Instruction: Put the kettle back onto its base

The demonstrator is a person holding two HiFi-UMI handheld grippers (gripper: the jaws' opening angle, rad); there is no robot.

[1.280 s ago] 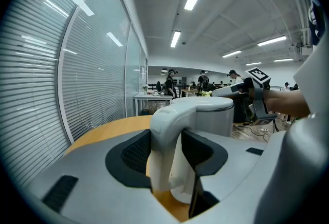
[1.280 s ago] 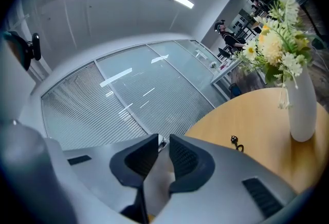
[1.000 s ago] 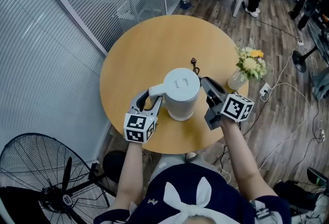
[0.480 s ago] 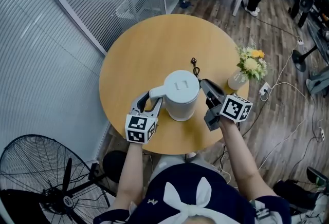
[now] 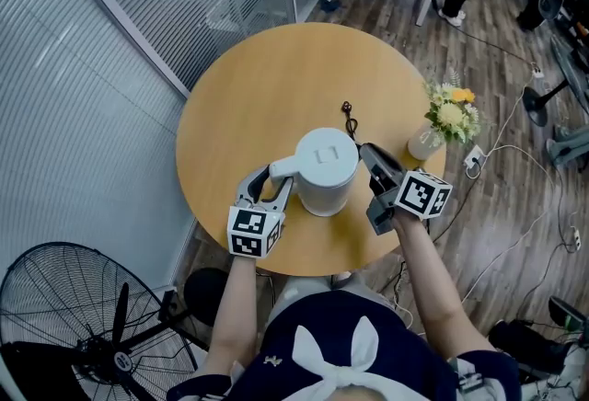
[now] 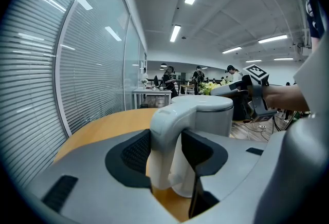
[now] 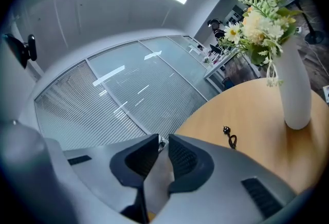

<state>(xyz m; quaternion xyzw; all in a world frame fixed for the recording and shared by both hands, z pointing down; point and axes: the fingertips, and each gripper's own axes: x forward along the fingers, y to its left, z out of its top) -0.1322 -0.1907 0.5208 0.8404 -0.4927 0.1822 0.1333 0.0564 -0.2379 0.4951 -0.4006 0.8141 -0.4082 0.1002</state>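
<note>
White plastic, drum-shaped with a flat lid, the electric kettle stands near the front of the round wooden worktop in the head view. The left claw reaches its handle from the left, and the right claw lies just beside the body on the other side. A thin black cord with a plug lies beyond the kettle and runs toward its foot. No separate base shows, so I cannot tell whether the kettle already sits on one.

In the left gripper view the pale curved handle fills the gap between the dark pads — the left claw is clamped on it, and the kettle is upright.

In the right gripper view the right claw is clenched almost shut. A thin pale sliver shows in the slit, and I cannot tell whether it is a held thing or part of the claw. A white vase of flowers stands off to the right, well apart.

My reading is that the step in hand is the seating itself. If the base is underneath, the next move calls for easing off the handle without tipping the kettle. If not, it calls for a straight lift and a centred lowering onto the base.
</note>
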